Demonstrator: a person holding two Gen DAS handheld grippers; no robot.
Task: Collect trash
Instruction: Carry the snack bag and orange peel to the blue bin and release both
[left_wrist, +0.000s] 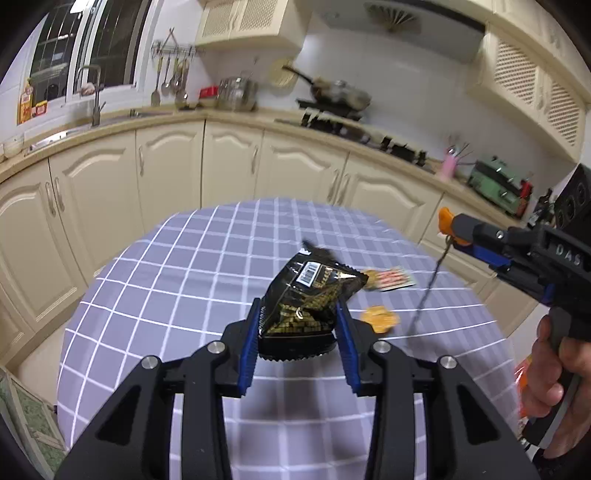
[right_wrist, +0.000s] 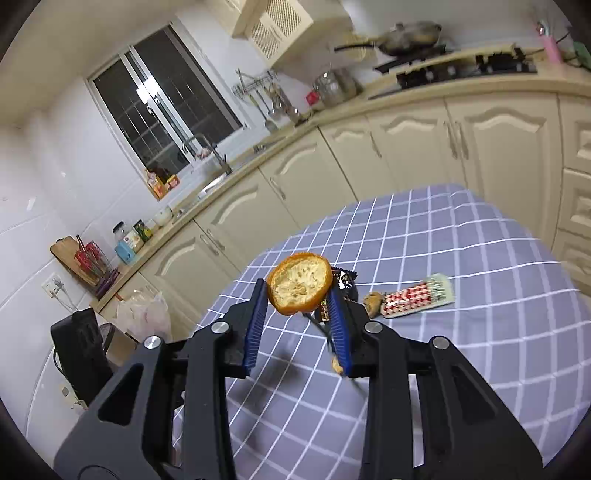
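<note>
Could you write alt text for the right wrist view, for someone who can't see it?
A handheld right gripper pinches an orange peel above a round table in a blue checked cloth. A red-and-white wrapper lies on it; cream kitchen cabinets stand behind.

black wrapper (left_wrist: 310, 299): glossy crinkled foil
orange peel (right_wrist: 299, 282): matt, pithy inside
tablecloth (left_wrist: 184, 266): smooth checked cloth
gripper pads (left_wrist: 251, 343): ribbed blue plastic

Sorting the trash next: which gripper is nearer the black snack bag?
Left. The left gripper is clamped on the black snack bag; the right gripper is off to its right, holding an orange peel.
</note>
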